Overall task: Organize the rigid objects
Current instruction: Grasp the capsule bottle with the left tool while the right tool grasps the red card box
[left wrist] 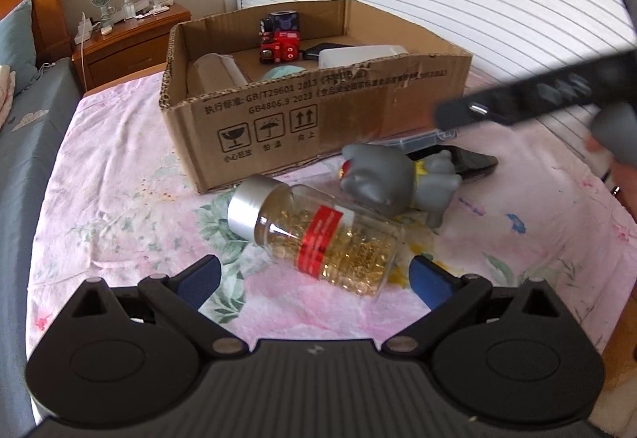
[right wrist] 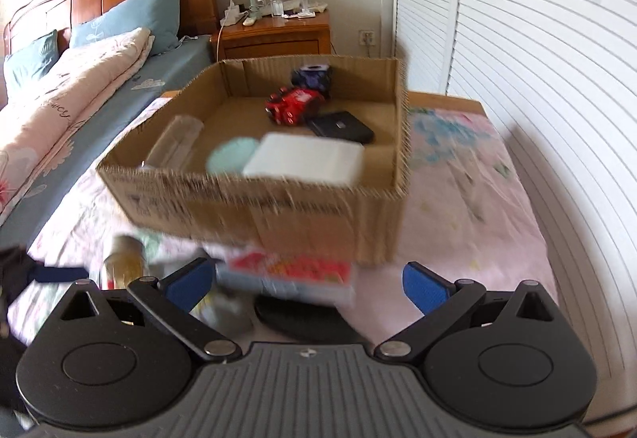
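Observation:
A clear bottle of gold capsules [left wrist: 318, 239] with a silver cap and red label lies on its side on the pink floral cloth, just ahead of my open, empty left gripper [left wrist: 314, 279]. A grey toy figure [left wrist: 392, 177] lies behind it, next to a dark flat object [left wrist: 473, 159]. The cardboard box [left wrist: 318, 119] holds a red toy [left wrist: 280, 46], a white case [left wrist: 358, 54], a mint round thing and a clear tube. My right gripper [right wrist: 306, 283] is open and empty above a red-topped flat box [right wrist: 294, 271] and a dark object, in front of the cardboard box [right wrist: 278, 207]. That view is blurred.
The right gripper's body [left wrist: 537, 96] crosses the upper right of the left wrist view. A wooden nightstand [right wrist: 274, 32] with a small fan stands behind the box. A bed with pillows [right wrist: 79, 80] lies to the left. White louvred doors [right wrist: 517, 40] are on the right.

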{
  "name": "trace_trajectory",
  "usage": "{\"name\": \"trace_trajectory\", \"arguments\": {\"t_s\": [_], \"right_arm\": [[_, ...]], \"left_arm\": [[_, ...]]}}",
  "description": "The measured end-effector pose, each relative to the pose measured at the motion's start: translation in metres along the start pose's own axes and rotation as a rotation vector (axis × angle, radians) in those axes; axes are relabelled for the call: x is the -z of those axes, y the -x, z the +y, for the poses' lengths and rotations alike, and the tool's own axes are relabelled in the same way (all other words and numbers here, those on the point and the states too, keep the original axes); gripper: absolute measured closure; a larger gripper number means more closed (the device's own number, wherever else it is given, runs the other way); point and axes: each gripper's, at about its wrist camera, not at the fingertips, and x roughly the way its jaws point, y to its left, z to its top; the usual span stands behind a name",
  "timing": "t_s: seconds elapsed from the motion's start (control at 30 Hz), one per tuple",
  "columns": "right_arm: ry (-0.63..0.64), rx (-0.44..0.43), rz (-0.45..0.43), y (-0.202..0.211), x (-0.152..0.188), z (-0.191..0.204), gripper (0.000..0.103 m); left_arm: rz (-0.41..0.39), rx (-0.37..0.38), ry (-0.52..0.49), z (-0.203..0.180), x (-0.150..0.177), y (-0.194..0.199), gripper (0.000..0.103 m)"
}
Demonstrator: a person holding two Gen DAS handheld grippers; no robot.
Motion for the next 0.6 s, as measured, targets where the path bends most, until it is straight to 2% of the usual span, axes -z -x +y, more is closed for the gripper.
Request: {"name": "trace_trajectory", "arguments": {"t_s": [0.2, 0.33, 0.6], "right_arm": [[0.001, 0.011, 0.086, -0.036, -0.010, 0.011, 0.000], [-0.048, 0.008, 0.099, -0.038, -0.006, -0.001, 0.000], [-0.061, 0.053, 0.117, -0.032, 0.010, -0.025, 0.000]], "left_arm": [[-0.004, 0.005, -0.015, -0.001, 0.001, 0.004, 0.003], [-0.005, 0.003, -0.022, -0.001, -0.001, 0.004, 0.003], [0.003, -0.005, -0.047, -0.001, -0.003, 0.002, 0.003]]}}
